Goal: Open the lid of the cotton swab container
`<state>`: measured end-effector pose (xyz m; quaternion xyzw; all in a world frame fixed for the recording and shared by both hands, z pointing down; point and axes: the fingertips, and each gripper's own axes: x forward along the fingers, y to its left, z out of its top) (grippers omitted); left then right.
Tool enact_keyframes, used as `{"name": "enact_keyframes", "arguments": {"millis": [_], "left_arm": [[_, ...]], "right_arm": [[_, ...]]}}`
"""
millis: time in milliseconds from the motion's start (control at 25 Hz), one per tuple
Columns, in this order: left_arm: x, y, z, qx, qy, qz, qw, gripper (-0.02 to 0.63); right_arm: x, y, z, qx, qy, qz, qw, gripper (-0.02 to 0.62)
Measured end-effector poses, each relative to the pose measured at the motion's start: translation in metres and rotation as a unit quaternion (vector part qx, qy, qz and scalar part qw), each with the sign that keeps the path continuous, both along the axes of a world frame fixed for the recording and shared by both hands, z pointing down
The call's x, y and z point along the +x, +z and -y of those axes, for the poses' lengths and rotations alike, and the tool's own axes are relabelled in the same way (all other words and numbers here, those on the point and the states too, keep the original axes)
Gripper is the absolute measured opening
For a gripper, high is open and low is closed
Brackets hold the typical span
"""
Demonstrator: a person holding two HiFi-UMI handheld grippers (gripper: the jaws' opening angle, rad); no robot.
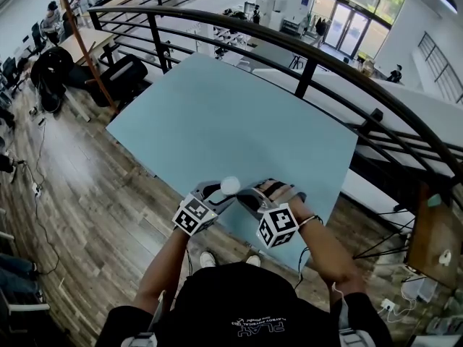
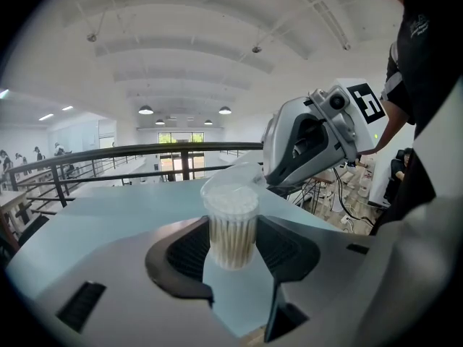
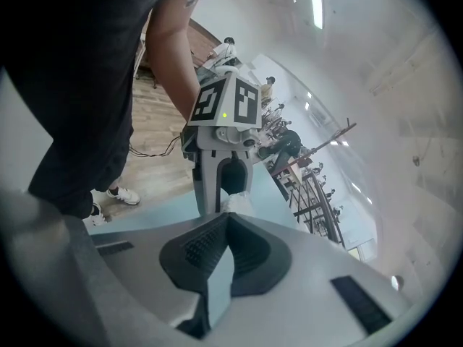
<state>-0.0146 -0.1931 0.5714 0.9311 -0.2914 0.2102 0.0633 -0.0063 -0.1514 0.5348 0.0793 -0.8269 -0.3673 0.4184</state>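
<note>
A clear round cotton swab container (image 2: pixel 231 215), full of upright swabs, stands on the light blue table (image 1: pixel 217 107) near its front edge. My left gripper (image 2: pixel 231 230) is shut on its sides, one pad on each side. The clear lid (image 2: pixel 242 173) is tilted up on the right. My right gripper (image 2: pixel 269 181) comes in from the right with its jaws shut and its tips at the raised lid edge; whether they pinch it is hidden. The head view shows the container's white top (image 1: pixel 229 185) between the left gripper (image 1: pixel 221 191) and the right gripper (image 1: pixel 243 191). In the right gripper view the pads (image 3: pixel 210 248) meet, with the container (image 3: pixel 236 202) just beyond.
A black metal railing (image 1: pixel 304 56) curves round the table's far side. Wood floor (image 1: pixel 94 186) lies to the left, with desks and bags (image 1: pixel 51 71) farther off. The table's front edge (image 1: pixel 239 233) runs right under both grippers, by the person's shoes (image 1: pixel 208 259).
</note>
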Motion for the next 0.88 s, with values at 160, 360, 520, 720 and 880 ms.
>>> {"name": "enact_keyframes", "arguments": {"millis": [160, 360, 520, 720, 880], "left_arm": [[0.002, 0.003, -0.003, -0.003, 0.004, 0.002, 1.0, 0.21], [0.003, 0.004, -0.008, -0.004, 0.007, 0.007, 0.9999, 0.212], [0.005, 0.007, -0.013, -0.004, 0.015, 0.016, 0.9998, 0.212], [0.016, 0.003, -0.019, 0.001, 0.031, 0.015, 0.9994, 0.212], [0.022, 0.002, -0.024, 0.0, 0.047, 0.018, 0.9987, 0.212]], "right_arm": [[-0.002, -0.006, 0.003, 0.008, 0.004, 0.009, 1.0, 0.017], [-0.003, -0.014, 0.005, 0.019, 0.006, 0.018, 1.0, 0.017], [-0.008, -0.021, 0.009, 0.028, 0.006, 0.026, 0.999, 0.017], [-0.011, -0.022, 0.014, 0.034, 0.004, 0.025, 0.999, 0.017], [-0.017, -0.028, 0.018, 0.041, 0.008, 0.033, 0.999, 0.017]]}}
